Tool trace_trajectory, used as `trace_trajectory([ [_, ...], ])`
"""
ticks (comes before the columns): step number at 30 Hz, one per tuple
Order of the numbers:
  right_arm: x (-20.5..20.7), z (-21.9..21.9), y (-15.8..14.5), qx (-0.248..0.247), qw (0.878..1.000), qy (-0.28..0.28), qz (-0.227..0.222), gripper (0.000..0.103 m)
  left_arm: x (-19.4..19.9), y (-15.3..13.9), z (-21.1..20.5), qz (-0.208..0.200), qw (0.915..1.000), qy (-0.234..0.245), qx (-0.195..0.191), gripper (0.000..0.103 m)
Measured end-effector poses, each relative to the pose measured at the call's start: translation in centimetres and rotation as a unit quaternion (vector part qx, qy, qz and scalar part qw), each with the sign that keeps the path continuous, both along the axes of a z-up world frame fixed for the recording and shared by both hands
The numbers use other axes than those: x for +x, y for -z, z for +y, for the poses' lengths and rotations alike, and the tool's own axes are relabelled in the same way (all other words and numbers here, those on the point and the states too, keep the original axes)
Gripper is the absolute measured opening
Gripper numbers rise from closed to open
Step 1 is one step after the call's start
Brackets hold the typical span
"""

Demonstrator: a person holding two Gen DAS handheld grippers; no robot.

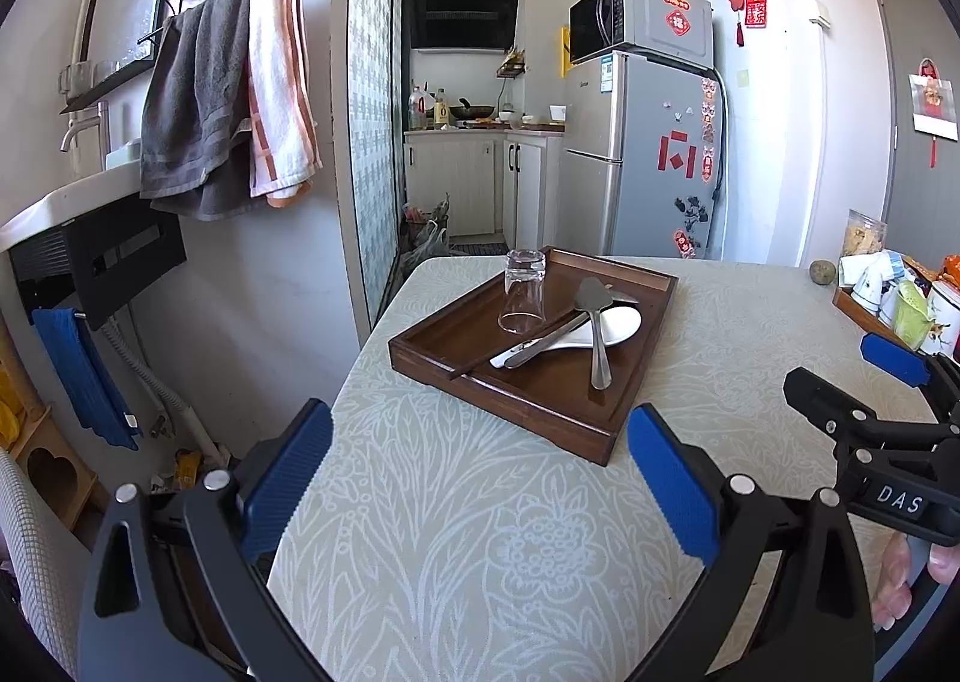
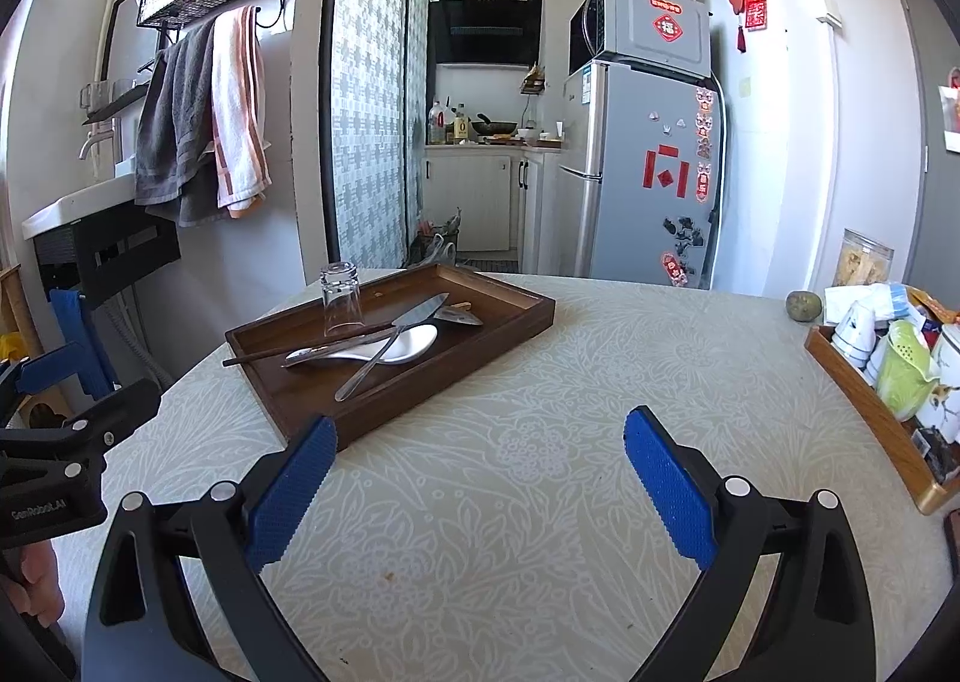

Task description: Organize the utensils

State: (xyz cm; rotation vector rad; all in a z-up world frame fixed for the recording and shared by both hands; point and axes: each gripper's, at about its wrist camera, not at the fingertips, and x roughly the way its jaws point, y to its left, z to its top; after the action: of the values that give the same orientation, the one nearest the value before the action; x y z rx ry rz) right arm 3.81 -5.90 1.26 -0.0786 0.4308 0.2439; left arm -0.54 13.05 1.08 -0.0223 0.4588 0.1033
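Utensils (image 1: 570, 331) piled in a heap on the brown wooden tray (image 1: 540, 412), on the desk (image 1: 480, 532) with the leafy cloth. All crossed over each other, none lined up. Nothing sorted so far, by the look of it. Whole job left to do.

Counted in the heap: one white soup spoon (image 2: 384, 350) at the bottom. One metal spoon (image 2: 375, 361) lying across it. One metal knife (image 2: 420, 311) with the blade pointing away. Dark chopsticks (image 2: 306, 344) poking out over the tray edge, maybe one, maybe a pair, too close together to tell. One more flat metal piece (image 2: 459, 316) at the back, hard to name.

One clear glass (image 1: 523, 292) standing upside down on the same tray, just beside the heap. Probably the place for the utensils once turned the right way up, but only a guess.

Left gripper (image 1: 480, 478) hanging low over the desk, near the tray corner, not touching it. Jaws wide apart, nothing between them. Right gripper (image 2: 474, 481) also over the bare cloth, beside the tray. Jaws wide apart too, holding nothing.

Off to the right side, a second wooden tray (image 2: 870, 412) full of cups and other bits, and one small round fruit (image 2: 803, 307) on the cloth near it. Well apart from the utensils.
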Motion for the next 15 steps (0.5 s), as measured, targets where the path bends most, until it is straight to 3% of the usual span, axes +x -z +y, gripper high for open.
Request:
trace_trajectory([
  [15, -0.02, 0.07, 0.0, 0.0, 1.0, 0.0, 0.001, 0.098, 0.02, 0.16, 0.08, 0.002, 1.0, 0.002, -0.001, 0.1],
])
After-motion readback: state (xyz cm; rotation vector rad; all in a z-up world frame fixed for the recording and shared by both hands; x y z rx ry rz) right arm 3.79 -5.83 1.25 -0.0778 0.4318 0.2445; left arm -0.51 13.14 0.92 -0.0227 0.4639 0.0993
